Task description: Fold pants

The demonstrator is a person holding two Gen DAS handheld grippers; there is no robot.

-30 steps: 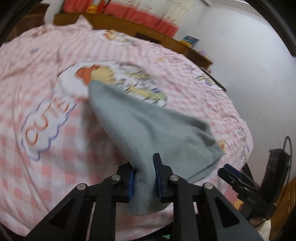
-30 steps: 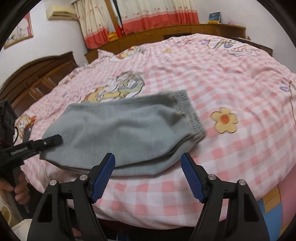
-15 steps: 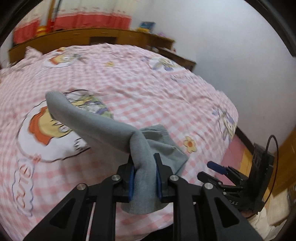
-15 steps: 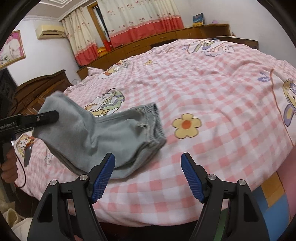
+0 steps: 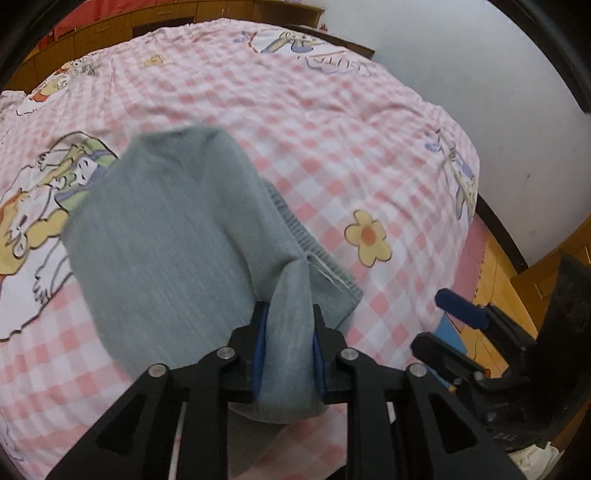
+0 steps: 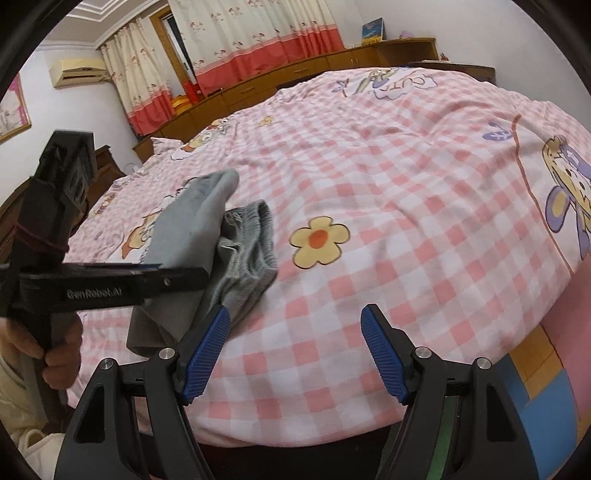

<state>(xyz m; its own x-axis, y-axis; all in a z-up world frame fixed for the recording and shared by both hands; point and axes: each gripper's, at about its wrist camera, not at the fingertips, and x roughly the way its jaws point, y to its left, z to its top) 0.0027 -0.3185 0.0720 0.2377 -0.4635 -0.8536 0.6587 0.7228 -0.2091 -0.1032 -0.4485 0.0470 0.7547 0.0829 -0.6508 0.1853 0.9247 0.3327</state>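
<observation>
Grey pants (image 5: 159,240) lie on a pink checked bed sheet (image 5: 332,129), doubled over, with the ribbed waistband (image 5: 310,243) showing at the right under the upper layer. My left gripper (image 5: 288,314) has a raised fold of the grey fabric between its blue pads; its jaws are opening, and the cloth still fills the gap. In the right wrist view the left gripper (image 6: 184,273) is side-on, holding the upper layer above the pants (image 6: 243,254). My right gripper (image 6: 295,325) stands open and empty over the sheet (image 6: 406,184), just right of the pants. The left wrist view shows the right gripper (image 5: 428,319) at the bed's edge.
A person's hand (image 6: 59,354) grips the left tool's handle at the bed's near left corner. Wooden cabinets (image 6: 295,74) and red-and-cream curtains (image 6: 258,33) line the far wall. A dark wooden headboard (image 6: 107,173) stands at the left. Coloured floor mats (image 6: 535,398) lie below the bed's edge.
My left gripper has swung the pants' leg end across and laid it over toward the waistband, doubling the pants. My right gripper has drifted slightly and stayed open.
</observation>
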